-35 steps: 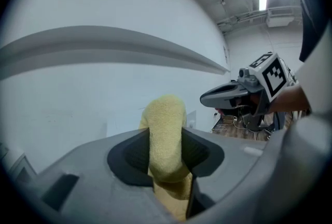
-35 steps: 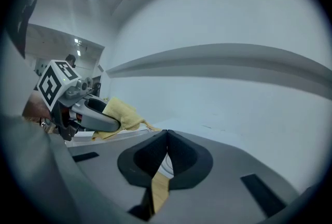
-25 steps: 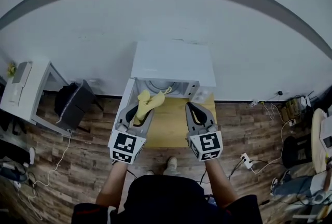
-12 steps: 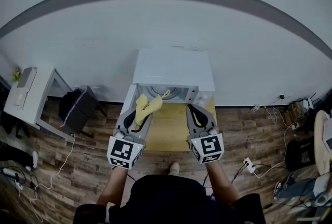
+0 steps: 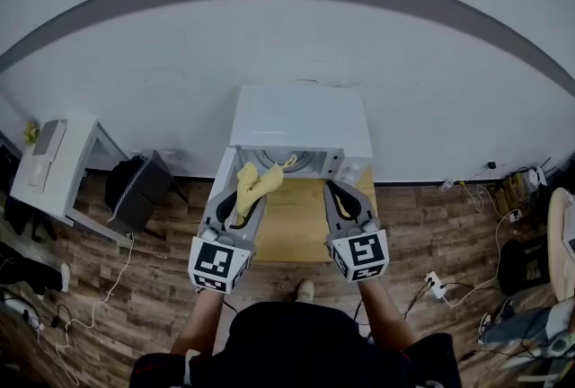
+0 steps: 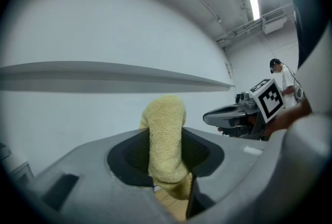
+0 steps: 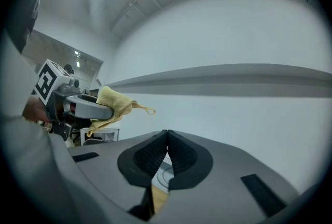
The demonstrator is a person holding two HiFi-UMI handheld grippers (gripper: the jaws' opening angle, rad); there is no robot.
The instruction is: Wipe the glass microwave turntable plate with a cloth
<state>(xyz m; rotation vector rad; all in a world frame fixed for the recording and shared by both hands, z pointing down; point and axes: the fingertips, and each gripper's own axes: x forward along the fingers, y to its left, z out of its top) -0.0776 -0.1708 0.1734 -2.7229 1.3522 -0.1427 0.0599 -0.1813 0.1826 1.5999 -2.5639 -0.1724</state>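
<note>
A white microwave (image 5: 301, 121) stands open against the wall on a wooden table (image 5: 292, 229). Its glass turntable plate (image 5: 304, 163) shows as a pale round rim inside the opening. My left gripper (image 5: 244, 196) is held level in front of the opening, shut on a yellow cloth (image 5: 255, 180) that bulges above the jaws. In the left gripper view the cloth (image 6: 166, 137) fills the gap between the pads. My right gripper (image 5: 338, 190) hovers beside it over the table, jaws shut with nothing between them (image 7: 166, 140). The right gripper view shows the cloth (image 7: 115, 102) to its left.
A white side table (image 5: 54, 163) and a dark bag (image 5: 135, 184) stand on the floor to the left. Cables and a power strip (image 5: 431, 278) lie on the wood floor to the right. A person (image 6: 282, 75) stands far off. The wall runs close behind the microwave.
The left gripper has lifted slightly with the yellow cloth still in its jaws. The right gripper has stayed in place and shut.
</note>
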